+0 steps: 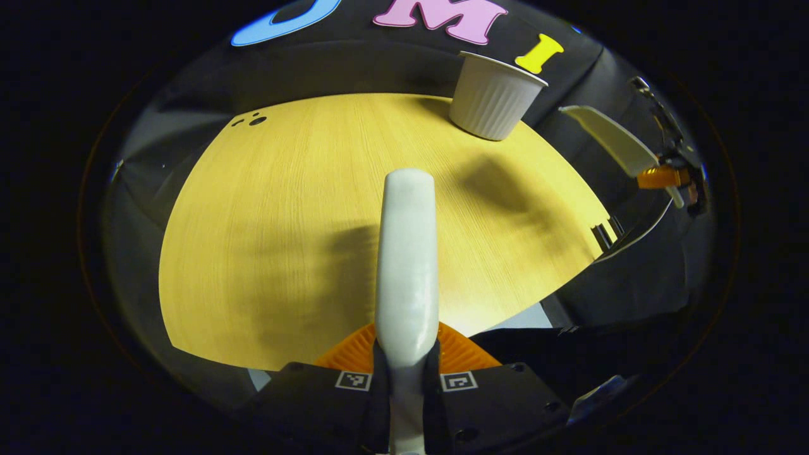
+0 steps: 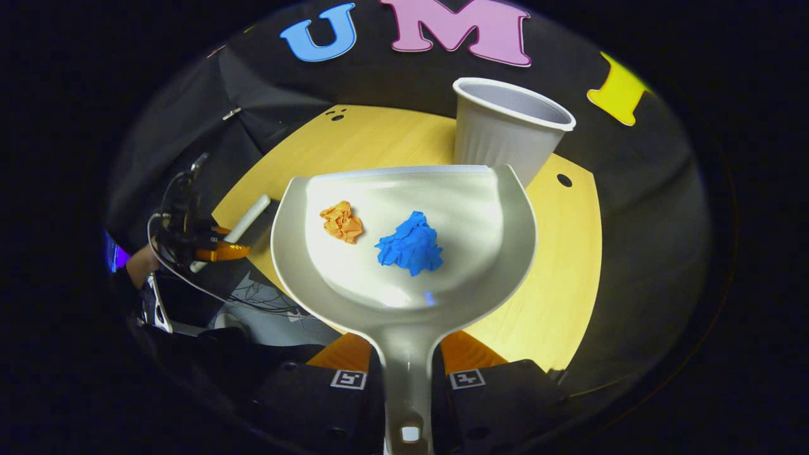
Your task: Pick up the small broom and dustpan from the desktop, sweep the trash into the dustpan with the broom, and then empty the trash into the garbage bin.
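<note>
The right gripper pinched the dustpan handle, paper scraps inside, above the worktop near the bin. The left gripper clamped the broom. Tilting early could spill scraps outside the bin.

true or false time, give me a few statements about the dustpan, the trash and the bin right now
1. Two paper wads lie in the dustpan. True: an orange wad and a blue wad.
2. The right gripper is open and holds nothing. False: it grips the dustpan's handle.
3. The white bin lies tipped over. False: it stands upright on the table.
4. The left gripper holds the broom. True.
</note>
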Tool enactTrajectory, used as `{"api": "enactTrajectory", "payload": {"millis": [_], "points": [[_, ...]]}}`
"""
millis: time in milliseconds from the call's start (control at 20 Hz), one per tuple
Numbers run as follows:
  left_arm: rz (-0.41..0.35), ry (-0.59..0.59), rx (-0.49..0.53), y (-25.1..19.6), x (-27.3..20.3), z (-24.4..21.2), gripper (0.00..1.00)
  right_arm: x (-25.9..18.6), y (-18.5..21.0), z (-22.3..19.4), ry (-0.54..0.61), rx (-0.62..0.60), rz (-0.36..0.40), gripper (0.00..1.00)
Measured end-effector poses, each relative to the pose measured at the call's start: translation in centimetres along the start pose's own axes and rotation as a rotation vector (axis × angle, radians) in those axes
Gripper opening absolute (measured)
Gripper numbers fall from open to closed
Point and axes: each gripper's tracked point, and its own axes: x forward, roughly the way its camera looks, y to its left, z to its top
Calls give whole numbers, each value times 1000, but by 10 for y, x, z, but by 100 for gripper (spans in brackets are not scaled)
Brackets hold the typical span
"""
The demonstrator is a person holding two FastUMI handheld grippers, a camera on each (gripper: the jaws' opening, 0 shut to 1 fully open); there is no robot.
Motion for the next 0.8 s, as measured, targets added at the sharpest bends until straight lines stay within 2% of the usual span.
{"api": "enactTrajectory", "payload": {"millis": [100,150,250,500,550,600,650,800], "points": [[5,-3,-7,-1,-4,3,25,-4,1,2,-9,55,23,32],[1,-6,-13,-2,-6,7,25,-4,4,4,-18,82,36,36],[3,-12,-18,-5,-8,12,26,-5,5,10,-31,123,54,33],[30,-39,-41,-15,-8,42,27,-10,-20,31,-71,109,2,32],[33,-47,-48,-15,-8,49,27,-10,-27,38,-82,110,0,28],[36,-56,-56,-19,-9,53,25,-8,-32,46,-94,112,-5,32],[38,-63,-63,-21,-10,58,25,-6,-39,56,-107,118,-12,28],[61,-81,-82,-19,-13,70,27,5,-56,78,-142,125,-48,36]]}}
